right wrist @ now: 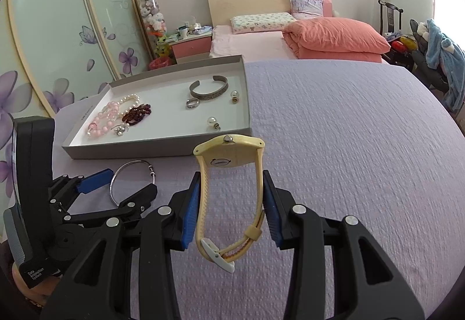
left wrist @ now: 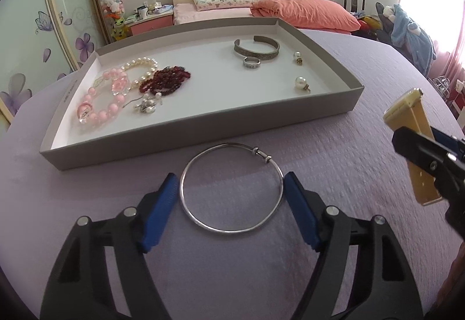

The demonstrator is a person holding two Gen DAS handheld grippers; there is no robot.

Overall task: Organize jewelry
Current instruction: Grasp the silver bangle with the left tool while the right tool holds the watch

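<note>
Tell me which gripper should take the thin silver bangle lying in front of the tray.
Left. The left gripper is open with its pads either side of the silver bangle on the bedspread. The right gripper is already shut on the yellow watch.

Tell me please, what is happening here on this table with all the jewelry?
A person is sorting jewelry with a handheld claw in each hand. The right claw is clamped on the strap of a yellow watch and holds it above the purple tablecloth. The left claw is open around a thin silver bangle that lies flat on the cloth, not gripped yet. Just behind it, the grey tray already holds bead bracelets, a silver cuff, a ring and pearl earrings.
</note>
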